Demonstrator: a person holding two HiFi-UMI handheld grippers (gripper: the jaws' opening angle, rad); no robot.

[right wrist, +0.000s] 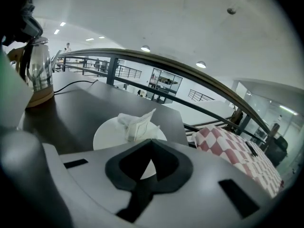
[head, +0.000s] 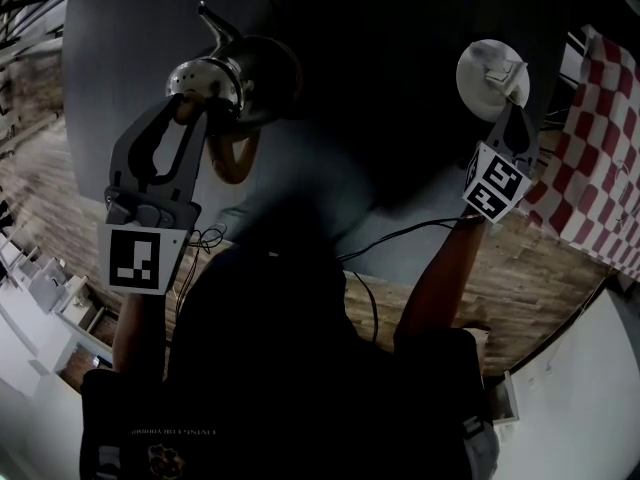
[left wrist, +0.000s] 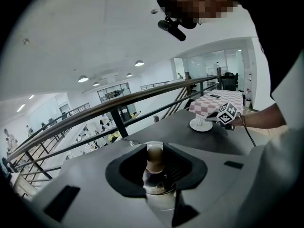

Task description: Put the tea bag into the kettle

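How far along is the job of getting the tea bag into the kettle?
Nothing is finished: the tea bag still lies on the saucer. In hand: the left claw grips the knob on the kettle lid, which looks still on. The right claw is shut at the tea bag, but its grip is unclear. Left: lift the lid, carry the tea bag over, drop it in.

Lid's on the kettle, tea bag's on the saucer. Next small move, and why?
Probably lift the left tongs straight up a little to take the lid off. They look closed on the lid knob, the lid sits on the kettle, and the tea bag lies on the saucer at the shut right tongs. Nothing can go in until the kettle is open.
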